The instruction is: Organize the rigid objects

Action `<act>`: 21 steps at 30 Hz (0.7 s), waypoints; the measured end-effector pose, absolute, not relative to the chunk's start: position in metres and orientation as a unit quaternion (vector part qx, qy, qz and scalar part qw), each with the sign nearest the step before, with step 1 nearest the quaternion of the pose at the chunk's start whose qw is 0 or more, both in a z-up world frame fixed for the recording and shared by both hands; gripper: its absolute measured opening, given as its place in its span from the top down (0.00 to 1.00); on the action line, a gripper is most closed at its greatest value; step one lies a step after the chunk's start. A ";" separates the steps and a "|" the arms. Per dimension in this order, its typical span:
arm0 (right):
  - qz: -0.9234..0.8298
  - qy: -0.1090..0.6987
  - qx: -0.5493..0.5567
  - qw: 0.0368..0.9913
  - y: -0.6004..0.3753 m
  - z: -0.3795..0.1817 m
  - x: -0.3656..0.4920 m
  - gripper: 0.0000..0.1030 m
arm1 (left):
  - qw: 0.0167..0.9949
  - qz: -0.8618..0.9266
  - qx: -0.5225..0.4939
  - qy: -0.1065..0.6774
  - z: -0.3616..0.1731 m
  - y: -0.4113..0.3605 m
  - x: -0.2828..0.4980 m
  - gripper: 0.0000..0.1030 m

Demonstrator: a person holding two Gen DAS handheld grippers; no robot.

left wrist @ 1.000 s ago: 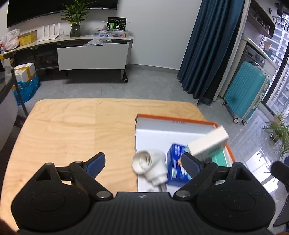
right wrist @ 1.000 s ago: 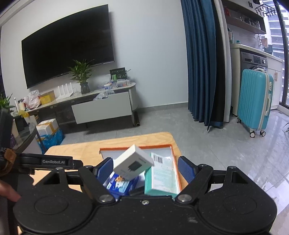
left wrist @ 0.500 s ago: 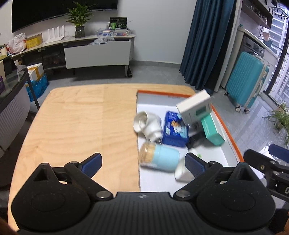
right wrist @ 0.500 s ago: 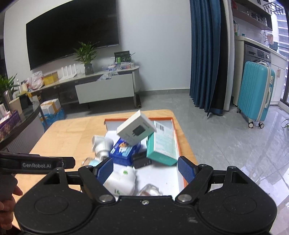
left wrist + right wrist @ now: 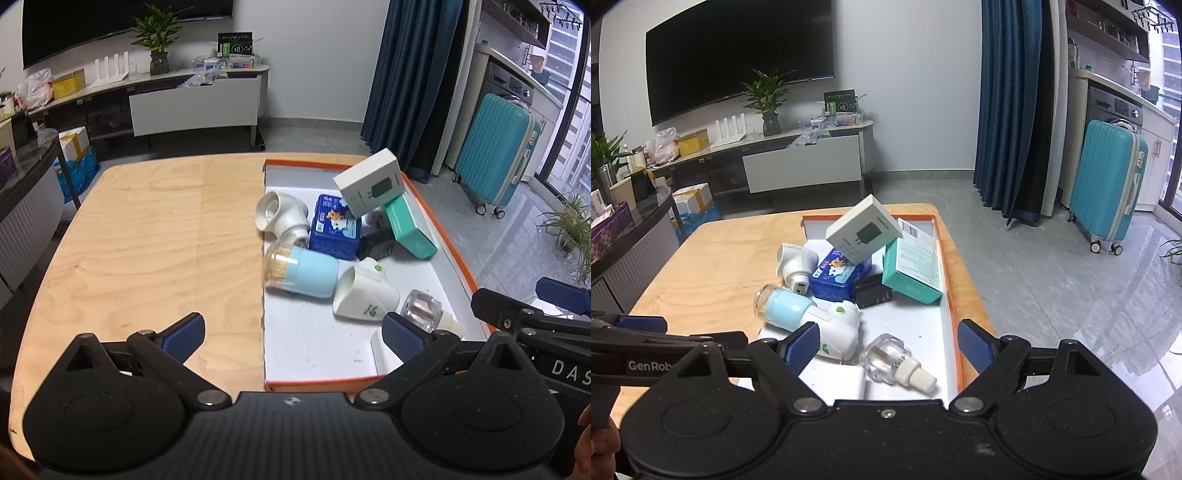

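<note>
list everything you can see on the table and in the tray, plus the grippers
table: 1, light wood, under everything
tray: 1, white with orange rim, on the table's right half
charger box: 1, white, tilted, propped on the pile at the tray's far end
teal box: 1, far right in tray
blue tin: 1, mid tray
black adapter: 1, between tin and teal box
white plug-in device: 1, tray's left edge
toothpick holder: 1, light blue, lying down
white diffuser: 1, green logo, near centre
clear bottle: 1, near end
left gripper: open
right gripper: open
</note>
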State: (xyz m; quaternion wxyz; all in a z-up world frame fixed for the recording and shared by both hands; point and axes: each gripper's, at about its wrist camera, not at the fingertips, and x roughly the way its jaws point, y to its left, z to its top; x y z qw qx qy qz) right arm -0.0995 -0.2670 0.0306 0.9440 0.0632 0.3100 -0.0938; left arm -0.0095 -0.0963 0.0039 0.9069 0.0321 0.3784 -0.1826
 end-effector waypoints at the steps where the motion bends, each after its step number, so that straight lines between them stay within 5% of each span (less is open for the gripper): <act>1: -0.095 0.312 0.064 0.943 -0.267 0.029 -0.101 0.06 | 0.907 -0.180 0.032 0.380 0.003 -0.096 -0.011 0.00; 21: -0.097 0.323 0.068 0.939 -0.268 0.020 -0.105 0.05 | 0.902 -0.163 0.050 0.398 -0.011 -0.102 -0.022 0.00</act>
